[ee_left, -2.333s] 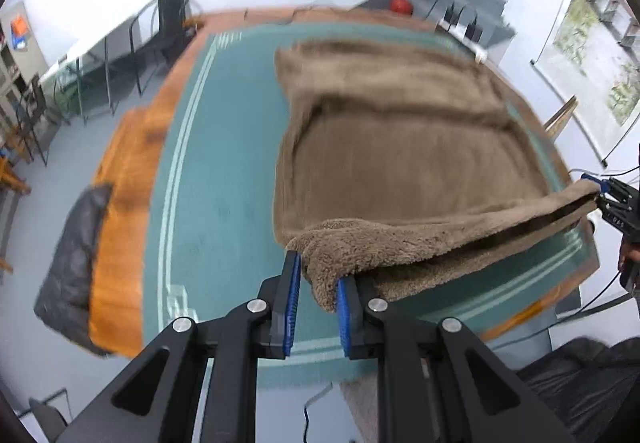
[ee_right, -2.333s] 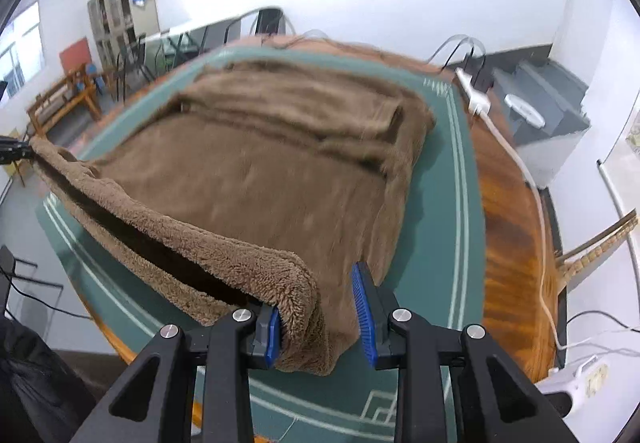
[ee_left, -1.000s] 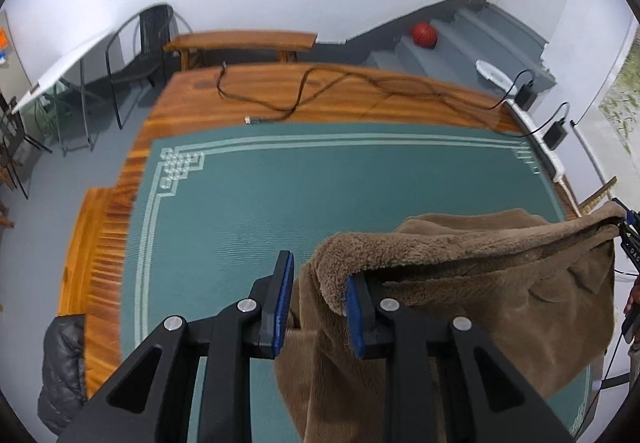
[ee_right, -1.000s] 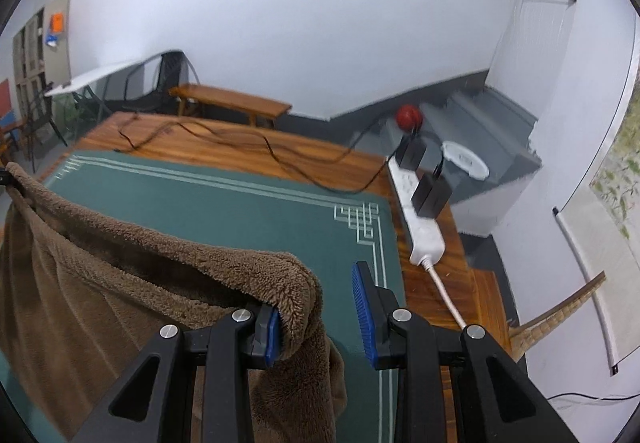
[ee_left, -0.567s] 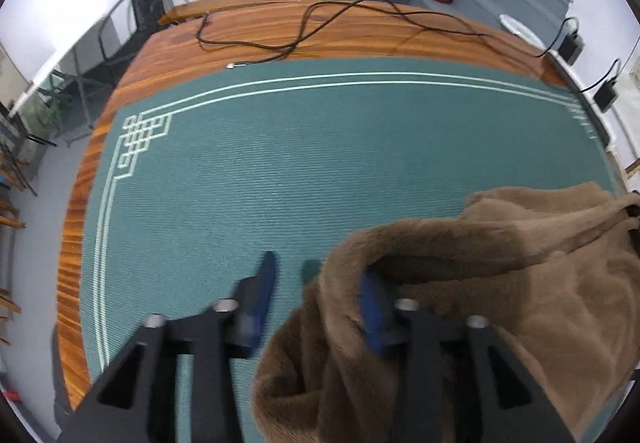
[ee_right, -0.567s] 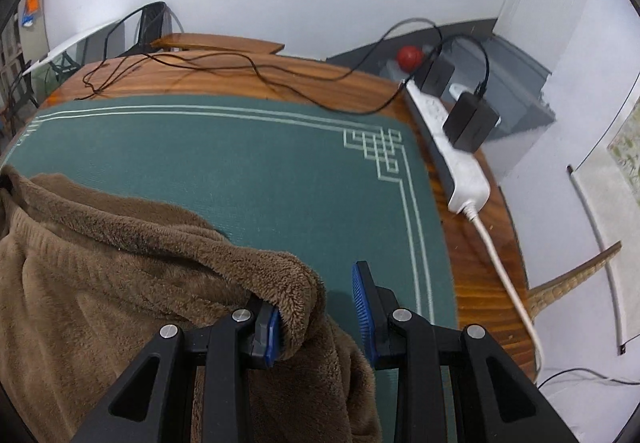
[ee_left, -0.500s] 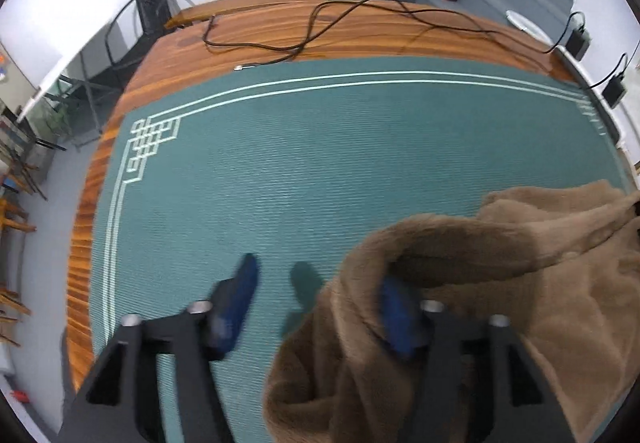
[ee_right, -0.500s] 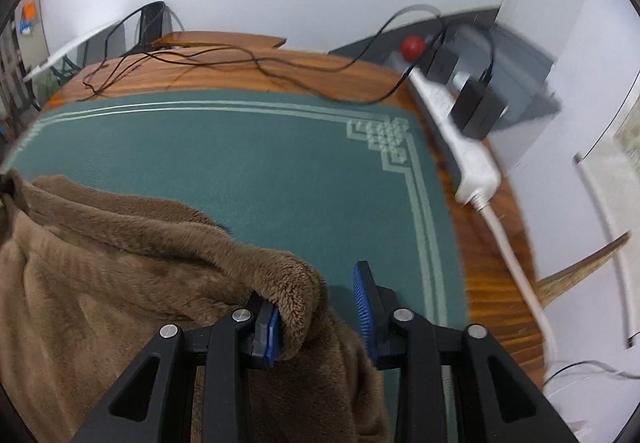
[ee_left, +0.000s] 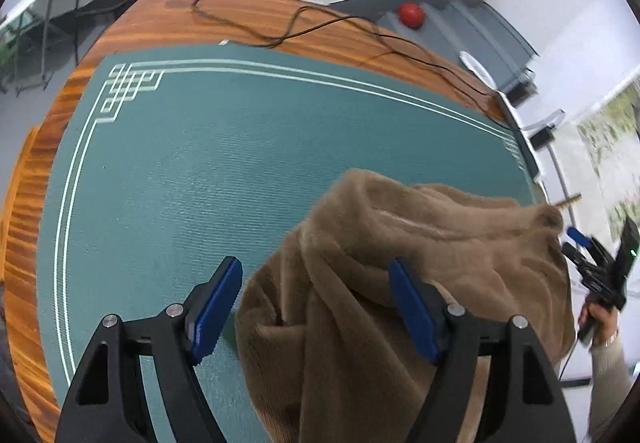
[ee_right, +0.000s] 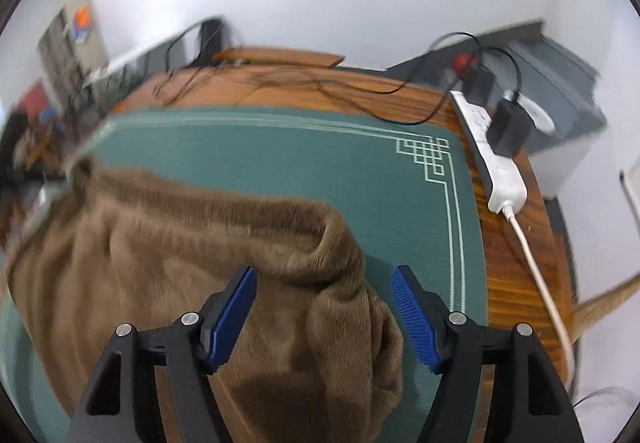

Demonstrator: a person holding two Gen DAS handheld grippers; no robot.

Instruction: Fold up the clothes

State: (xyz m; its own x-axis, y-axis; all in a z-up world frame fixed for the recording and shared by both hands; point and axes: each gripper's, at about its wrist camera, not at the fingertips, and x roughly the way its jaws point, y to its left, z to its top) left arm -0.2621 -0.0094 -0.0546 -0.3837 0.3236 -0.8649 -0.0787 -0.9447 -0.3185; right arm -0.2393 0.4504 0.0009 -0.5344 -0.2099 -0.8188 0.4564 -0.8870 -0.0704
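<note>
While the brown fleece garment lies bunched on the green mat, the left gripper hangs over its edge with jaws spread wide, gripping nothing. The right gripper is likewise wide apart above the fleece's rolled corner, holding nothing. No writing is legible; a white power strip sits on the wooden table.
</note>
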